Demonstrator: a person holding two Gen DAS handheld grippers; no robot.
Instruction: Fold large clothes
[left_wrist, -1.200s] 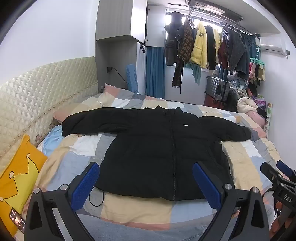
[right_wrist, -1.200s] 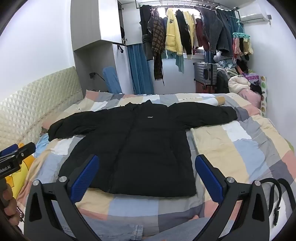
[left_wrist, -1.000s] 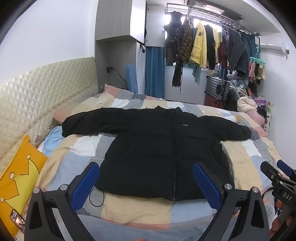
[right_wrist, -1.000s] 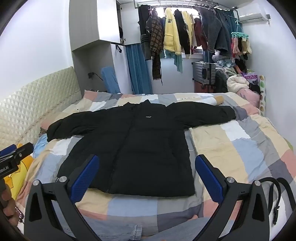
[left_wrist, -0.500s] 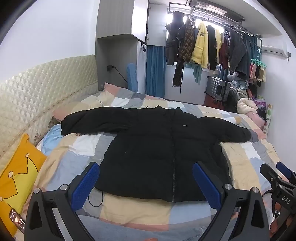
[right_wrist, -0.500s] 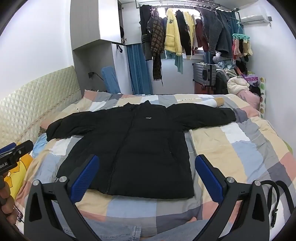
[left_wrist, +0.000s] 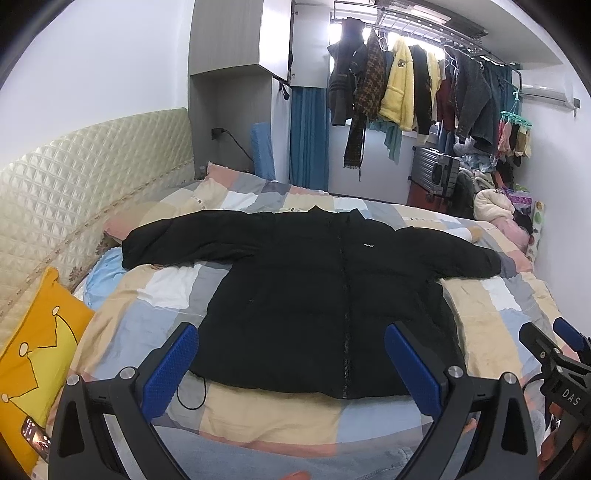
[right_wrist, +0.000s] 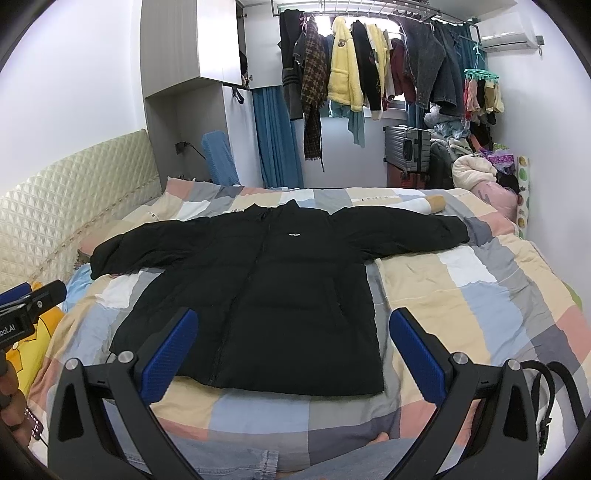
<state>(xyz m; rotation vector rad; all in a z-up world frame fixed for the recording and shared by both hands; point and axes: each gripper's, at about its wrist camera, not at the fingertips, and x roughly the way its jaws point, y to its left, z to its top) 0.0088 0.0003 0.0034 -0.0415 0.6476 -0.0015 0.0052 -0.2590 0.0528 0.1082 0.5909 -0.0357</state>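
Lying flat: puffy black jacket (left_wrist: 314, 295)

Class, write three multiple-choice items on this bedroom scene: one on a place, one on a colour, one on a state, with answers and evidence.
1. Where does the black jacket lie?
A. on the patchwork quilt
B. on the clothes rail
C. on the floor

2. What colour is the cushion by the headboard?
A. green
B. yellow
C. red

3. How are the left claw and right claw?
A. both open, empty
B. both shut on a sleeve
C. one open, one shut

Answers:
1 A, it lies flat, sleeves spread.
2 B, its yellow cover shows.
3 A, blue pads stand wide apart, nothing between.
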